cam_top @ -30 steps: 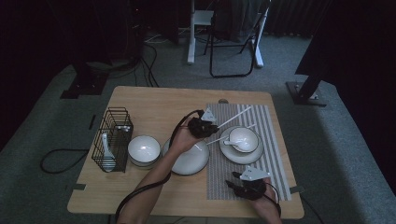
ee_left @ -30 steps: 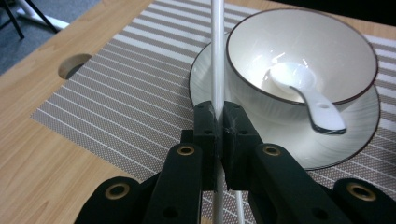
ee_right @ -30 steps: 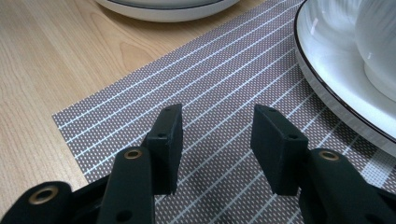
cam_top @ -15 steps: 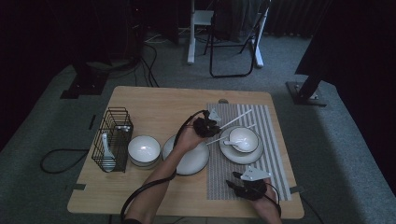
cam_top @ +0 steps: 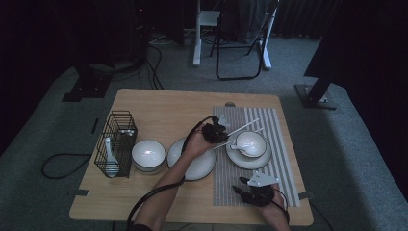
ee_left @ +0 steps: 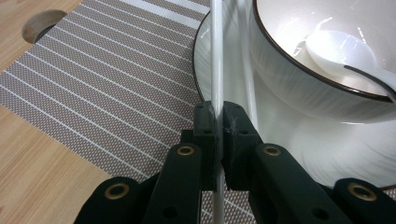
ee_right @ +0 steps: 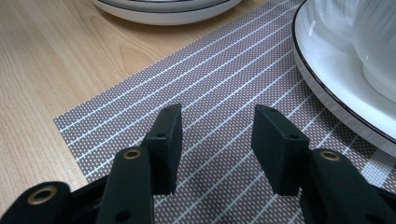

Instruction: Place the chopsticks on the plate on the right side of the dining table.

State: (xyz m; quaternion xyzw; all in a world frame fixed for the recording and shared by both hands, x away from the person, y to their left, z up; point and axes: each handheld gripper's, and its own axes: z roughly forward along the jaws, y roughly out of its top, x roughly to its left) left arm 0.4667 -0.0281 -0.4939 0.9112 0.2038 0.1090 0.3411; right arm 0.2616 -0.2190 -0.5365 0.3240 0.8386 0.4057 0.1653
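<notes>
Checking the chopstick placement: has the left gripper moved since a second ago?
Yes. In the high view the left gripper, shut on a chopstick, has shifted right, off the empty plate and closer to the bowl on the mat.

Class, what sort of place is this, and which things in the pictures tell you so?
Probably a dim lab or studio staged for table setting: a wooden table with a striped placemat and dishes, a folding chair and floor cables behind.

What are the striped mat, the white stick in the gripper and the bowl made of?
The mat looks like woven vinyl or plastic mesh: a fine dotted weave with pale stripes. The chopstick, clamped in the left gripper, seems smooth white plastic or melamine. The bowl looks like glazed ceramic: glossy white with a dark rim.
</notes>
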